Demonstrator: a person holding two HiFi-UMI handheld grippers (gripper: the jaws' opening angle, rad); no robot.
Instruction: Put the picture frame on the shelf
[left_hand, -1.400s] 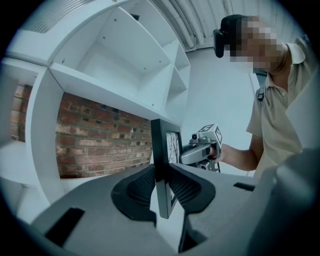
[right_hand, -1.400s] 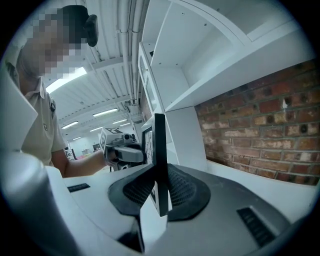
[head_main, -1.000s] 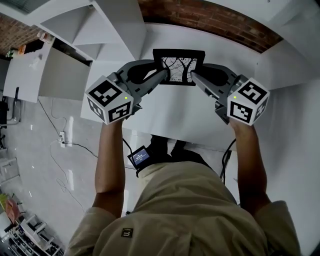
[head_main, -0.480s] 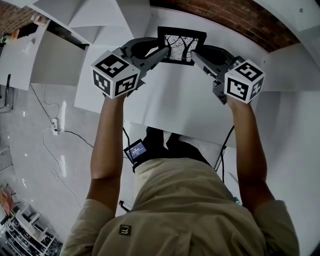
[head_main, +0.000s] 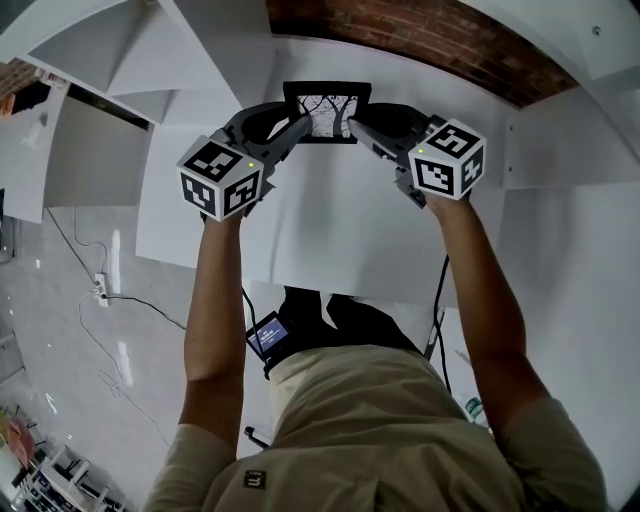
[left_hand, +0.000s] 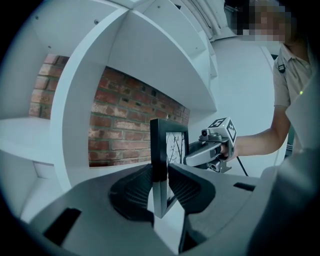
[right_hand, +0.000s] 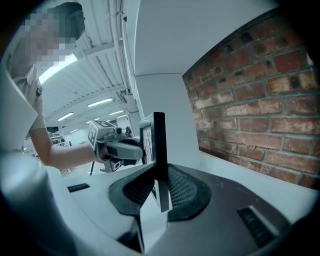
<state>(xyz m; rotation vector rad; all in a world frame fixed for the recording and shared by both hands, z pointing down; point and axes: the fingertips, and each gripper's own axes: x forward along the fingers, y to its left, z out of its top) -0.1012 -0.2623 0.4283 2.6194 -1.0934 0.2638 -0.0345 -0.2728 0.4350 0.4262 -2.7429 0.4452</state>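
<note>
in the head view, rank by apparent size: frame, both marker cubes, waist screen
1. Left cube and right cube: alike, and nearer the camera.
2. Frame, partly hidden.
3. Screen.

The picture frame (head_main: 327, 89) is black around a black-and-white bare-tree print. The shelf (head_main: 350, 215) is white, the brick wall (head_main: 430, 35) red-brown, the person's shirt (head_main: 380, 430) khaki.

Cool, even brightness fills all three views, and ceiling strip lights (right_hand: 59, 66) glow in the right gripper view. From the head view the white shelf (head_main: 340, 210) looks nearly washed out, with only faint shadows. Both gripper views bend straight edges strongly and darken to black corners; the brick wall (right_hand: 250, 95) is fairly sharp.
</note>
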